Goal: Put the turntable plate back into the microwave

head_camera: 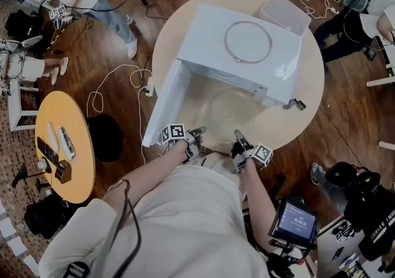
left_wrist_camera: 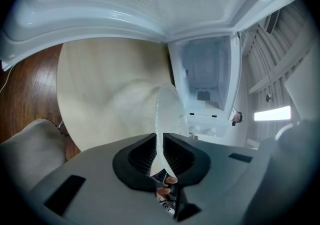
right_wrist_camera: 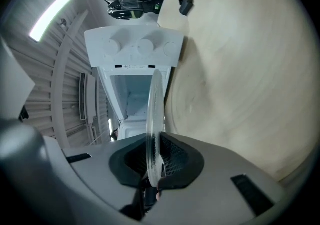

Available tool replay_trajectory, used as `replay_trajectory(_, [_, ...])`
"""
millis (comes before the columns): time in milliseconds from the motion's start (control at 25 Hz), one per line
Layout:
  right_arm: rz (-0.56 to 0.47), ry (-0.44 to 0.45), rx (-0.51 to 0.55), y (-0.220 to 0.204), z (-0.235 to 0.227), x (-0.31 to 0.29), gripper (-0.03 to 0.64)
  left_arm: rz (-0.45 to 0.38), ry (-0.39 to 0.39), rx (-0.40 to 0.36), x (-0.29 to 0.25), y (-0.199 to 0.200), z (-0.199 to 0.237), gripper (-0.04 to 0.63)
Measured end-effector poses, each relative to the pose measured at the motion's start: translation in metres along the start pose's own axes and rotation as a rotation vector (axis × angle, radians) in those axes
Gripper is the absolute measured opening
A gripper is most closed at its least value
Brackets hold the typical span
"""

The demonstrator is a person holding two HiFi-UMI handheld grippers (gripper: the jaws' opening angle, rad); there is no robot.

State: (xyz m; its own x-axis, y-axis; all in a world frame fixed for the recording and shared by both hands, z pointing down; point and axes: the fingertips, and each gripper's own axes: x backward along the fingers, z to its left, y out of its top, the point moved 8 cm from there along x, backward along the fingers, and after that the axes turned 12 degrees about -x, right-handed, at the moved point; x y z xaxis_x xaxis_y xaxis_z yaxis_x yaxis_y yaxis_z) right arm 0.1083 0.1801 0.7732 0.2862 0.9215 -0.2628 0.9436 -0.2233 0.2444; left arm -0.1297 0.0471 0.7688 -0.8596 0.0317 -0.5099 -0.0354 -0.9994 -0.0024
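Observation:
The clear glass turntable plate [head_camera: 231, 112] hangs just above the round table [head_camera: 302, 116], in front of the white microwave [head_camera: 271, 54], whose door [head_camera: 163, 101] stands swung open to the left. My left gripper [head_camera: 196, 137] is shut on the plate's near-left rim and my right gripper [head_camera: 238, 141] is shut on its near-right rim. In the left gripper view the plate [left_wrist_camera: 168, 111] runs edge-on out of the left gripper [left_wrist_camera: 161, 155] toward the open cavity [left_wrist_camera: 206, 71]. The right gripper [right_wrist_camera: 152, 161] clamps the plate [right_wrist_camera: 154, 111] the same way, facing the microwave [right_wrist_camera: 132, 49].
A roller ring [head_camera: 248, 42] lies on the microwave's top. A white lidded box [head_camera: 285, 13] sits behind it, and a black clip [head_camera: 297, 104] lies at its right front corner. An orange side table [head_camera: 62, 147], floor cables, seated people and a monitor [head_camera: 296, 221] surround the table.

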Motion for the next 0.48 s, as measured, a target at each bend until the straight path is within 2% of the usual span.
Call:
replay_trajectory(160, [0.03, 0.021, 0.098, 0.011, 0.016, 0.001, 0.028, -0.013, -0.073, -0.078, -0.004, 0.001, -0.011, 0.04])
replay_trajectory(320, [0.079, 0.061, 0.151, 0.009, 0.032, -0.002, 0.028, -0.047, -0.1, -0.091, -0.004, 0.009, -0.015, 0.103])
replay_trajectory(480, [0.094, 0.105, 0.168, 0.006, 0.045, -0.005, 0.028, -0.095, -0.156, -0.091, -0.01, 0.019, -0.017, 0.114])
